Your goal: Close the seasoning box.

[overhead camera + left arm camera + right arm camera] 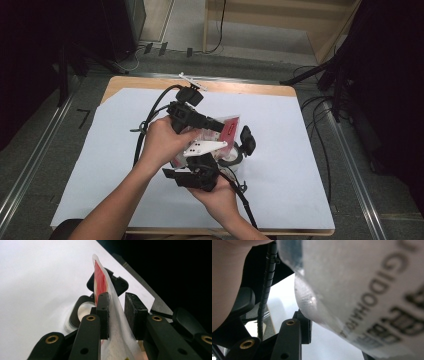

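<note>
Above the middle of the white sheet (292, 150): a translucent pouch (231, 127) with a red label is held clear of the table, between the two grippers.
Left gripper (116, 298): the pouch is passed edge-on between the jaws. It is laid against one pad (103, 312). Whether the opposite pad presses on it cannot be told, so neither a firm pinch nor spread jaws can be asserted.
Right gripper (210, 159): in the right gripper view the printed film is seen bulging over one pad (305, 326). The other jaw is covered by the pouch. The jaws are judged to be pinching the pouch from below.
Step in hand: the pouch is judged to be passed or re-gripped between the two hands.
Good practice: one grip should be kept firm until the other is confirmed. The flat sealed edge is better taken than the bulging body, since slack film may slip from the pads.
Hazard: a black ring-shaped object (235, 156) lies just beneath. The pouch should be kept clear of it when lowered.
Handling: the film is expected to flex and crease, so steady, moderate pressure is advised.
</note>
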Demonstrator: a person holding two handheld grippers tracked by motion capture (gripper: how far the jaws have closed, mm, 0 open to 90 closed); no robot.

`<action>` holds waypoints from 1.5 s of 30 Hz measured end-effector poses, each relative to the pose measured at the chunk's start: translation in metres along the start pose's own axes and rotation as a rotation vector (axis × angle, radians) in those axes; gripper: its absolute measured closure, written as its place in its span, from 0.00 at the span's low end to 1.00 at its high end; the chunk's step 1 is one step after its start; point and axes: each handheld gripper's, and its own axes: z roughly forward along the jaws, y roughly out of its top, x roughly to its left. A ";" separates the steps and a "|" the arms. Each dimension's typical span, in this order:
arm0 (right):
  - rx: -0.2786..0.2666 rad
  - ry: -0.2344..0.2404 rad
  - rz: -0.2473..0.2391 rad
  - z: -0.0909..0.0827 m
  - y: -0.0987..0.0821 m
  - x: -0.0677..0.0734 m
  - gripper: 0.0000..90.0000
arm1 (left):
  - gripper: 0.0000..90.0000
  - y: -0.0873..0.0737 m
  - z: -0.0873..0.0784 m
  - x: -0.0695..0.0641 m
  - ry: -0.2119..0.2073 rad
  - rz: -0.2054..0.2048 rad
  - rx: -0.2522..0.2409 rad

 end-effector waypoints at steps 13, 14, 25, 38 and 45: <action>-0.002 0.011 0.030 0.004 -0.004 -0.004 0.70 | 0.84 -0.001 0.009 0.002 0.032 0.026 0.028; -0.009 0.009 0.032 0.005 -0.006 -0.005 0.69 | 0.84 -0.001 0.009 0.002 0.020 0.028 0.024; -0.022 0.001 0.042 0.003 -0.006 -0.003 0.71 | 0.84 0.003 0.011 0.003 0.009 -0.005 0.042; -0.033 -0.005 0.051 0.000 -0.004 -0.005 0.71 | 0.84 0.012 0.015 0.006 -0.021 -0.021 0.092; -0.017 -0.013 0.025 0.003 -0.006 -0.002 0.71 | 0.84 0.004 0.011 0.007 -0.015 -0.019 0.073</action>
